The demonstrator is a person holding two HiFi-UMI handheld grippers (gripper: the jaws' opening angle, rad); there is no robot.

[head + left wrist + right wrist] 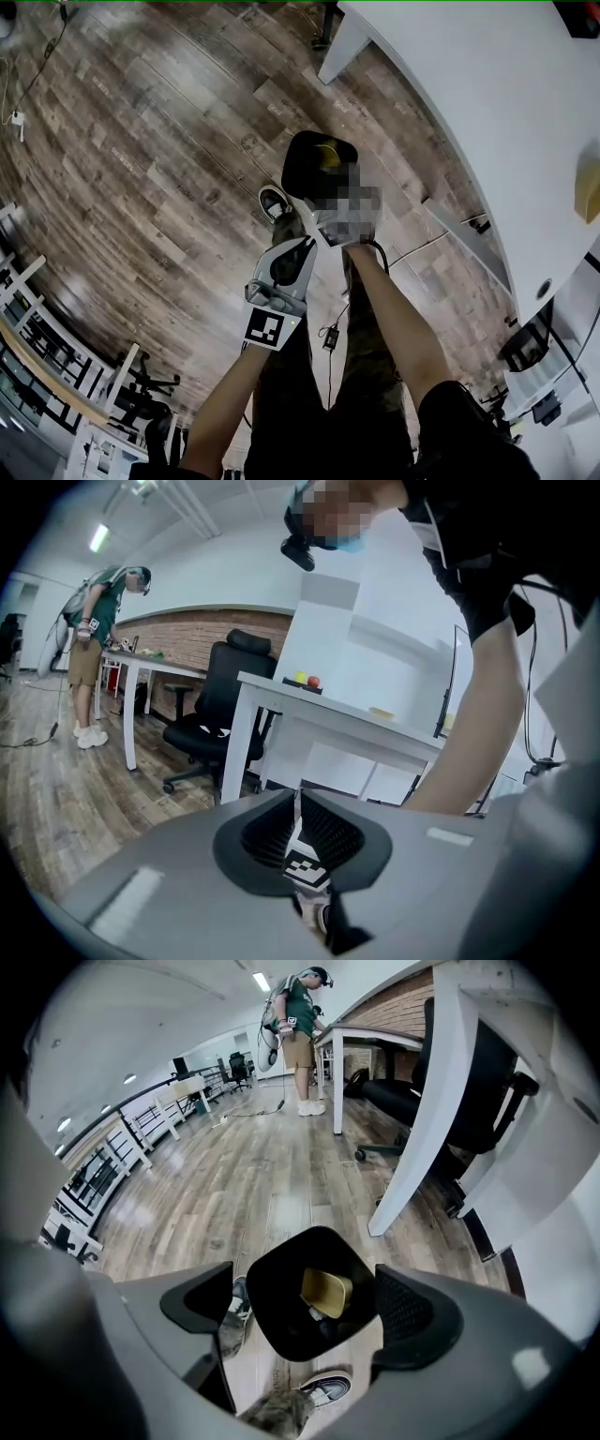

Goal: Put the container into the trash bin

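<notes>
Container (329, 156) in trash bin (298, 180), left tool (298, 251) nearby

I count one trash bin (281, 1326) straight below my right gripper (307, 1309), with one tan container (326, 1292) inside it. Two shoes (323, 1389) show under that same gripper, beside the bin. Ahead of my left gripper (297, 822) I count one black office chair (214, 726), two white tables (328, 714) and one standing person (89, 667).

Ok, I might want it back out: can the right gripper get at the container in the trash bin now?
Probably yes: the right gripper hangs open straight above the open-topped trash bin, and the container lies uncovered inside it, nothing between.
</notes>
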